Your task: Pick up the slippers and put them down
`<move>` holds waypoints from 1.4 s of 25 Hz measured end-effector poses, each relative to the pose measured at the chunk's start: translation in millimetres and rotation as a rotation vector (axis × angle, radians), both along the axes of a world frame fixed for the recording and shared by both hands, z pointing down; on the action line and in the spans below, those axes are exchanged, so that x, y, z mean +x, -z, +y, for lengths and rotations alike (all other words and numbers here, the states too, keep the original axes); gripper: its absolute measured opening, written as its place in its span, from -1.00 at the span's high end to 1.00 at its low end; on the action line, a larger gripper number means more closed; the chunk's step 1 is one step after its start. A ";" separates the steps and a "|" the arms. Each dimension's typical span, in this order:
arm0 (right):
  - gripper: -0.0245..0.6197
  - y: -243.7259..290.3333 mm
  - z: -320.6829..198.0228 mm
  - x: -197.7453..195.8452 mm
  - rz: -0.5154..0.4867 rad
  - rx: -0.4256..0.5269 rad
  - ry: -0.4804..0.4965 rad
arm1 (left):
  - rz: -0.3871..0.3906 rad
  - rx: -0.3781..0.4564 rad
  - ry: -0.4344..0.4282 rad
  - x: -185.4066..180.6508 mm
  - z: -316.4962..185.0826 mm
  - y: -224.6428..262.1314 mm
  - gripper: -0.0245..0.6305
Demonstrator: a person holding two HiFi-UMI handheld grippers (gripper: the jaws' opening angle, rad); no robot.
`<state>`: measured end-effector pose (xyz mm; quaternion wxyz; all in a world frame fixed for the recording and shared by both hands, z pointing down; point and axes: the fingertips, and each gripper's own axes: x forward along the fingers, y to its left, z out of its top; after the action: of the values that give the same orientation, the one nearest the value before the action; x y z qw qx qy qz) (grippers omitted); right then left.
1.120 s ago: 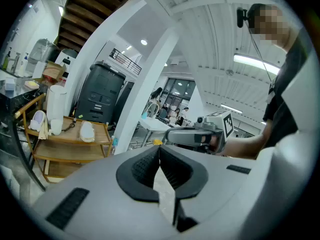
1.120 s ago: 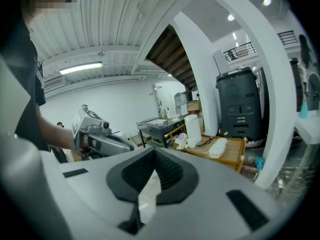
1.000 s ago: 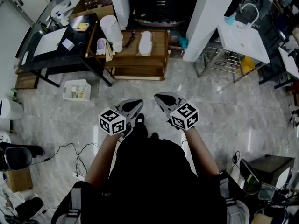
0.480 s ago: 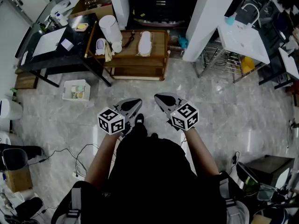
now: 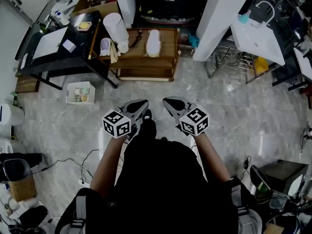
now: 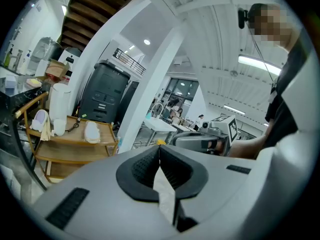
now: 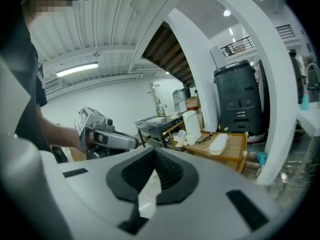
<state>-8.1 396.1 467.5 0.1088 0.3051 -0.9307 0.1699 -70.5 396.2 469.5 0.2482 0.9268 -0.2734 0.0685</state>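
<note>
At the far left of the head view a black table stands against the wall, with a small white box on the grey marble floor just in front of it. To its right is a low wooden rack. A tall white cylinder stands at the left end of the rack's top shelf. A white slipper lies flat on that shelf, right of the middle, and what looks like a second, lilac-tinted slipper is propped near the cylinder at the rack's left edge. Both are well apart from the grippers. Nearer the person, the left gripper is held out over the floor, pointing toward the rack and slightly downward. Its own view shows the two dark pads pressed together with nothing between them. Just beside it, the right gripper points the same way. Its jaws are likewise closed on nothing, and in its view the rack and the white slipper sit beyond the tips, to the right. Each gripper carries its marker cube at the back, above the person's forearm. Further right a white pillar rises from the floor, and beyond it stands a white table with a sink and tap.
</note>
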 end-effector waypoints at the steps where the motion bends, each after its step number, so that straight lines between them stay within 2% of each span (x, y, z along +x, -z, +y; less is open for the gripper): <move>1: 0.90 -0.6 -5.6 -0.8 0.004 -0.002 -0.004 | 0.003 -0.002 -0.005 0.2 -4.8 -1.1 0.89; 18: 0.90 -11.2 -110.0 -25.4 0.043 -0.033 -0.064 | 0.047 -0.025 -0.076 -17.6 -117.5 -12.5 0.89; 35: 0.90 -23.6 -186.3 -38.9 0.041 -0.074 -0.132 | 0.050 -0.071 -0.159 -26.2 -188.8 -24.2 0.89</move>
<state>-46.9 209.7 491.1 0.1275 0.3651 -0.8992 0.2048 -96.7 207.4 493.7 0.2816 0.9376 -0.1899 0.0744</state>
